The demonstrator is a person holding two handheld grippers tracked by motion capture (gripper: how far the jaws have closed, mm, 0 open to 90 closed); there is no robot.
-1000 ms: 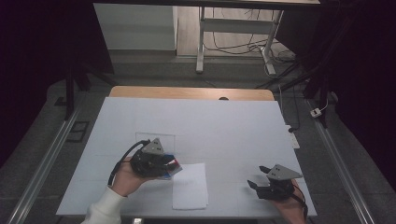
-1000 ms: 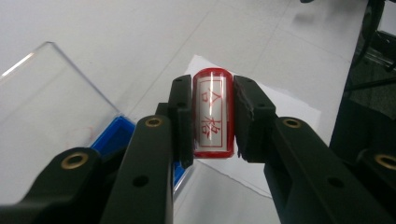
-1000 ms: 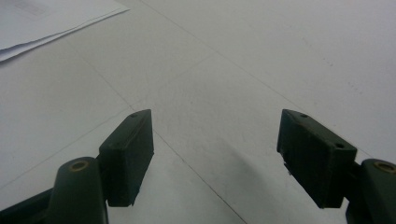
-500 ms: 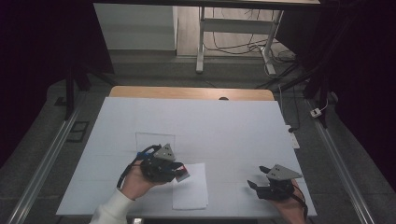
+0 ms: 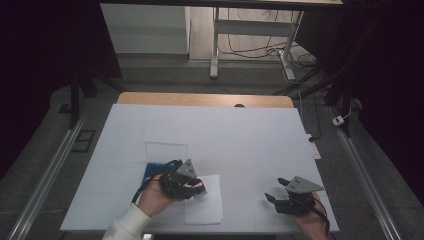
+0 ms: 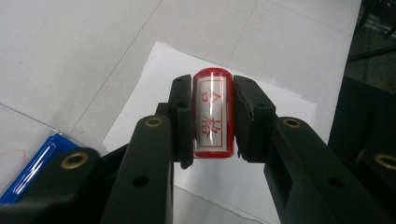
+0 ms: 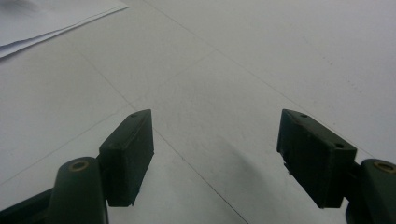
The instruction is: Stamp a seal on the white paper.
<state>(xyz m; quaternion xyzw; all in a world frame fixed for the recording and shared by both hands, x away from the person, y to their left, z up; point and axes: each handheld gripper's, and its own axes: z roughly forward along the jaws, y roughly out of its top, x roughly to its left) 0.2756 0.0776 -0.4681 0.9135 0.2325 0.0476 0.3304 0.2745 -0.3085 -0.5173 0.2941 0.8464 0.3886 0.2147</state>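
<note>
Left hand-held gripper (image 6: pixel 212 116) is clamped on a red stamp (image 6: pixel 213 114), 1 jaw on each side, pads tight against its body. Stamp has a white label framed in red with 2 red characters, 合格, readable in the left gripper view. It hangs over a white paper sheet (image 6: pixel 261 107) lying on the surface (image 6: pixel 84 42); can't tell if the stamp touches the paper.

High view: left hand-held gripper (image 5: pixel 197 189) sits at the sheet's (image 5: pixel 205 210) left edge, near the front of the surface (image 5: pixel 240 135). Blue ink pad (image 5: pixel 150 171) lies just behind and left of that hand; its blue corner (image 6: pixel 32 168) shows at lower left in the left gripper view. A faint clear rectangle (image 5: pixel 166 150) lies just behind the pad.

Right hand-held gripper (image 5: pixel 274 190) rests low at the front right, well apart from the sheet. Right gripper view: its jaws (image 7: pixel 215 154) stand apart with a clear gap, nothing between them, bare surface (image 7: pixel 261 56) ahead, sheet corner (image 7: pixel 46 18) at upper left.
</note>
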